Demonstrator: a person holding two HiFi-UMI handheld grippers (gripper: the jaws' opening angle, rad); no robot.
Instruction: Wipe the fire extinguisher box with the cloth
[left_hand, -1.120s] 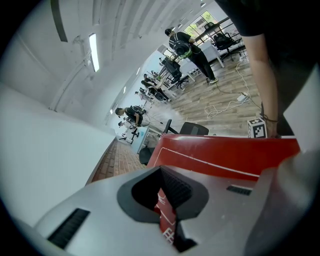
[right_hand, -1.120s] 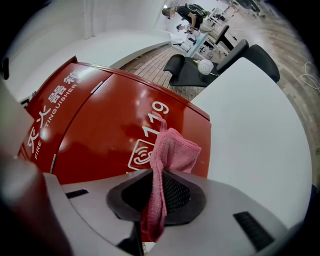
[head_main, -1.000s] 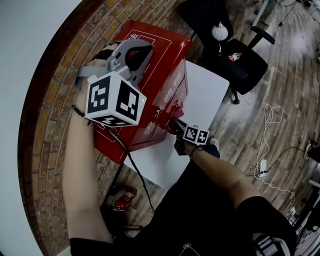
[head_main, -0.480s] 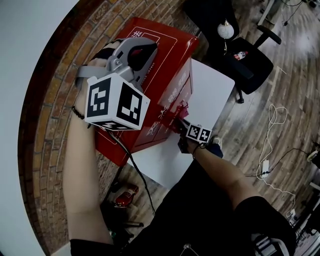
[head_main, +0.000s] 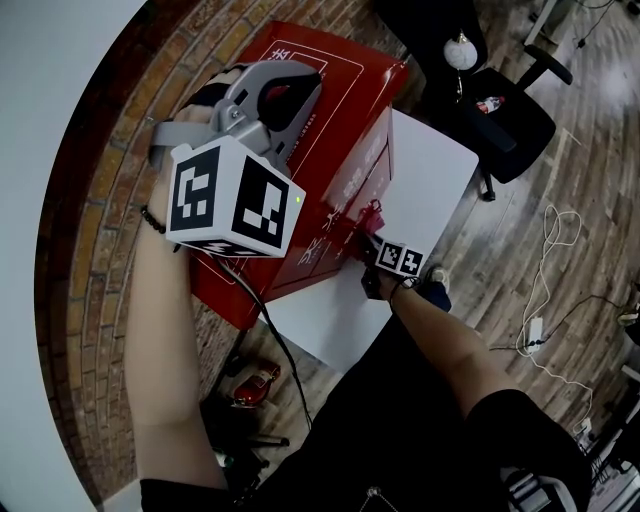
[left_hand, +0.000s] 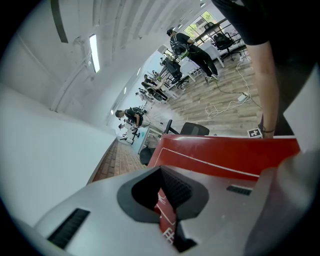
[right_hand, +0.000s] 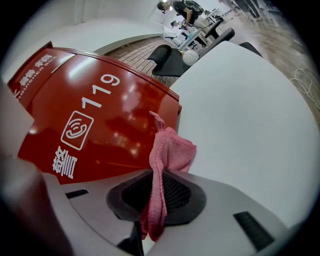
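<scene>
1. The red fire extinguisher box (head_main: 345, 95) was seen standing against a brick wall (head_main: 105, 210). A white board (head_main: 435, 165) lay just beside its front face, which bore a white "119" and a telephone sign.
2. A black office chair (head_main: 505, 115) with a white ball-shaped thing (head_main: 460, 52) on it stood beyond the board. A white cable (head_main: 545, 290) trailed over the wooden floor (head_main: 570, 180), and a small red object (head_main: 255, 385) lay by the wall.
3. In the left gripper view, people (left_hand: 192, 47) were seen well apart from the box, far down the room.
4. In the head view, much of the box's near top was hidden by the marker cube (head_main: 235, 200) of the left gripper (left_hand: 167, 200).
5. The left gripper was held over the box's top with its jaws closed together and nothing between them. Contact with the top could not be told.
6. The pink cloth (right_hand: 167, 150) was pinched between the jaws of the right gripper (right_hand: 155, 197). Its free end was held at the front face, near the edge beside the board.
7. Compared with a second earlier, the right gripper and cloth had been brought a little lower down the front face. The left gripper had been kept in place over the top.
</scene>
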